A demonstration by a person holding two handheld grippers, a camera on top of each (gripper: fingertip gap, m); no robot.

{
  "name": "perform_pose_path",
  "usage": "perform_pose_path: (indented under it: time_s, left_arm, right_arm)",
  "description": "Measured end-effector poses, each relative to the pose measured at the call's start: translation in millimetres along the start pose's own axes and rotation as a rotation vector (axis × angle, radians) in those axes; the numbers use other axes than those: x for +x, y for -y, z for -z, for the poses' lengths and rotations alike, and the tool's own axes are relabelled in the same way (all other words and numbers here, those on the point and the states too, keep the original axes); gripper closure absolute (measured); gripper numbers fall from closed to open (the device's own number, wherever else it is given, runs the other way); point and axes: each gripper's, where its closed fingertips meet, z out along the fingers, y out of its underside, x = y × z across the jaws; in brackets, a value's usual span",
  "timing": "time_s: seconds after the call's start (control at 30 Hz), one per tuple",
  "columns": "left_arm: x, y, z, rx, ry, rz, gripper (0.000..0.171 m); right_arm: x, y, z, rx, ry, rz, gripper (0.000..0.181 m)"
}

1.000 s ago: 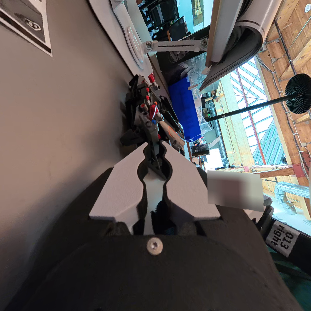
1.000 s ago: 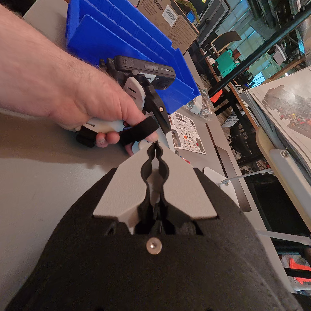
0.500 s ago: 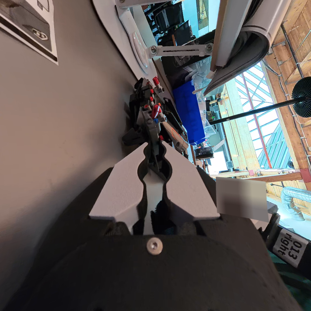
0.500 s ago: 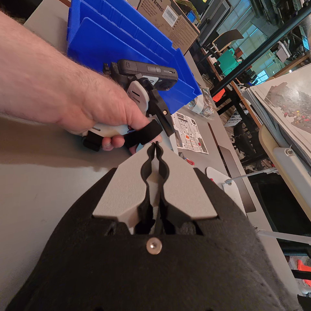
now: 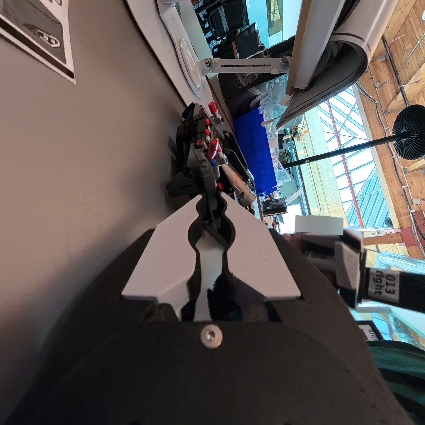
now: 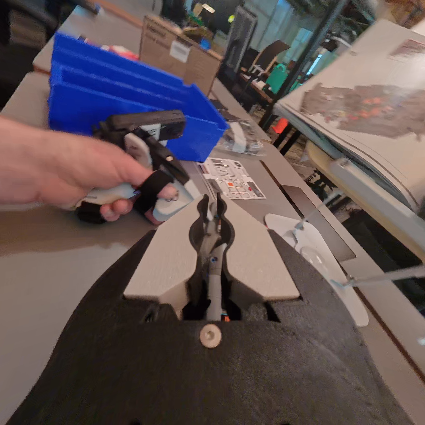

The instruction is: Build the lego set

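Observation:
In the left wrist view my left gripper [image 5: 211, 199] is shut on the near end of a dark lego model [image 5: 207, 158] with black, grey and red parts, held just above the grey table [image 5: 92, 161]. The right gripper [image 5: 345, 259] shows at the right edge, its fingers hidden. In the right wrist view my right gripper [image 6: 211, 199] has its jaws slightly apart. A grey part of the model [image 6: 213, 264] with a blue pin shows in the gap; I cannot tell whether the pads touch it. A hand holds the left gripper [image 6: 147, 147] just beyond.
A blue bin [image 6: 119, 101] and a cardboard box [image 6: 174, 48] stand at the back. A sticker sheet [image 6: 232, 179] and a plastic bag of parts [image 6: 241, 138] lie on the table. An open instruction booklet [image 6: 356, 96] rests on a white stand [image 6: 310, 248] at the right. Left tips to right tips: about 11 cm.
My right gripper's jaws have parted a little and it has swung, blurring its view; a grey model part now shows between the jaws. My left gripper keeps its hold on the model.

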Motion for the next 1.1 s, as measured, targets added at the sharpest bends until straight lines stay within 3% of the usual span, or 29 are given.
perform_pose_path:
  time_s: [0.17,0.33,0.87,1.1]
  left_arm:
    - [0.3,-1.4,-0.4,-0.014,-0.011,0.014,0.165]
    - [0.2,-1.9,-0.6,-0.014,-0.007,0.01,0.165]
    - [2.0,-2.8,-1.0,-0.016,-0.022,0.015,0.165]
    - [1.3,-2.7,-1.1,-0.015,-0.017,0.017,0.165]
  right_arm:
    - [57.7,-5.4,25.9,0.076,-0.107,-0.24,0.175]
    - [87.4,-21.0,39.2,0.081,-0.175,-0.319,0.174]
    - [88.7,-25.2,36.9,0.08,-0.156,-0.354,0.172]
    - [73.1,-35.6,22.0,-0.009,-0.092,-0.312,0.162]
